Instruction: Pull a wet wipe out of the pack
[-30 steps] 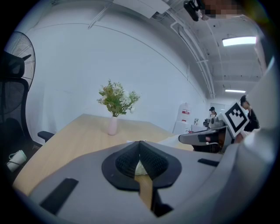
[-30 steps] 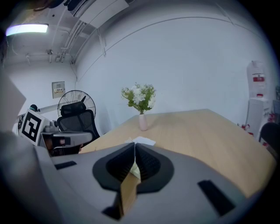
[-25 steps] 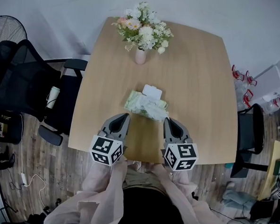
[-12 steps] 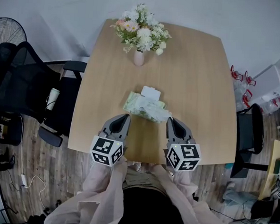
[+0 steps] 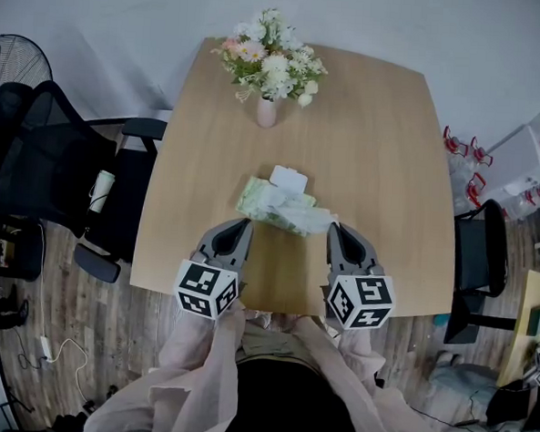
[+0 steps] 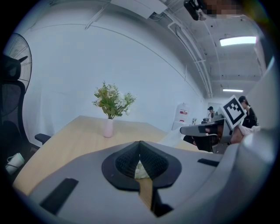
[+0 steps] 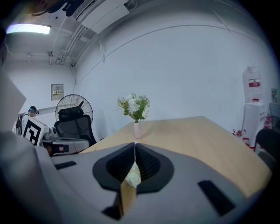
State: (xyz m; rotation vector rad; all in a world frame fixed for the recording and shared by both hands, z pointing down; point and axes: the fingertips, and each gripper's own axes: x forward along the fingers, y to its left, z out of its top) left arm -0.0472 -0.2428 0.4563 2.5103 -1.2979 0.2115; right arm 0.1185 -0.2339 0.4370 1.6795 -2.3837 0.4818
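On table [image 5: 374,153], left hand-held gripper [image 5: 245,223], one pack [image 5: 269,199]; right hand-held gripper [image 5: 333,226], one wipe [image 5: 313,220]

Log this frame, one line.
left tool: shut on pack | right tool: shut on wet wipe | wet wipe: partly out of pack

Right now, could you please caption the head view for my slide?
Left gripper clamps the wipe pack; right gripper holds a wet wipe stretched out from it.
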